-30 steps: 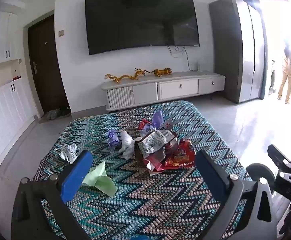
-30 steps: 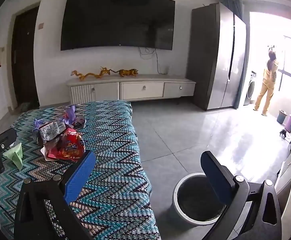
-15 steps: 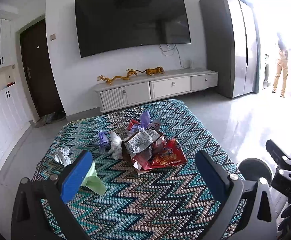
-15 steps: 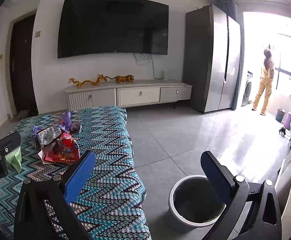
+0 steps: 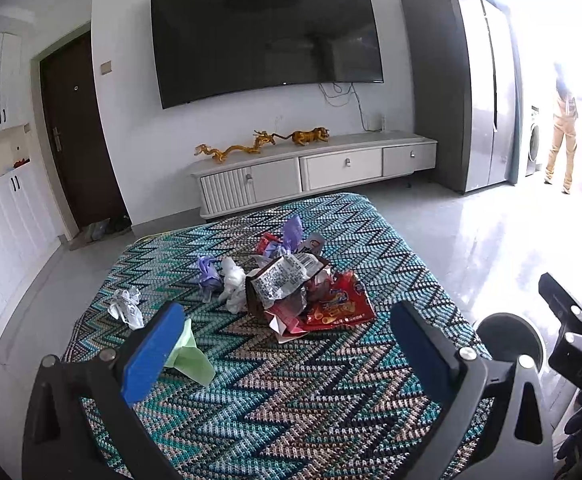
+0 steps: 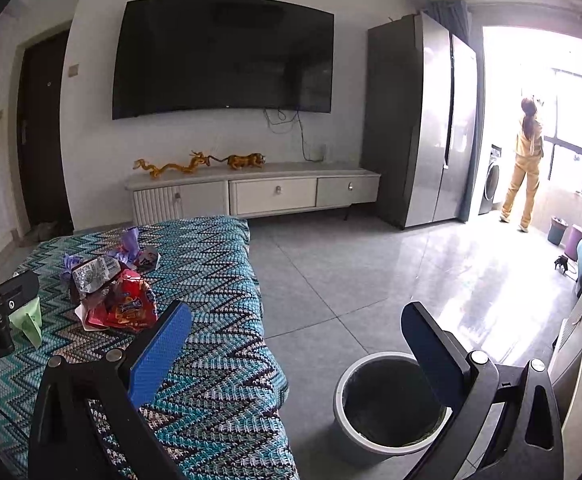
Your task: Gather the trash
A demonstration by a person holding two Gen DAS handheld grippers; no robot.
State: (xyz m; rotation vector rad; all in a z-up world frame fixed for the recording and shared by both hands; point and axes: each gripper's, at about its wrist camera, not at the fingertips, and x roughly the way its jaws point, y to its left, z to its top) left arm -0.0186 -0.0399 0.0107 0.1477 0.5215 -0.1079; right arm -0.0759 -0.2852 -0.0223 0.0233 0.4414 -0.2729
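The knitted zigzag cloth (image 5: 299, 400) looks rough and matt. On it, the red snack wrapper (image 5: 337, 306) is glossy foil and the green tissue (image 5: 191, 360) soft paper. The floor tiles (image 6: 371, 280) shine smooth.

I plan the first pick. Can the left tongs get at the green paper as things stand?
Probably yes. The left tongs are open and empty, and the green paper lies alone on the zigzag cloth beside the left finger, nothing covering it.

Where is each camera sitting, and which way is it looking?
Left wrist: sits on the left gripper, facing the zigzag table with its trash pile; both blue fingers show.
Right wrist: sits on the right gripper, facing the table's edge and the floor bin; its fingers show, plus the left gripper at left.
Shared: trash pile, green paper, bin, TV.
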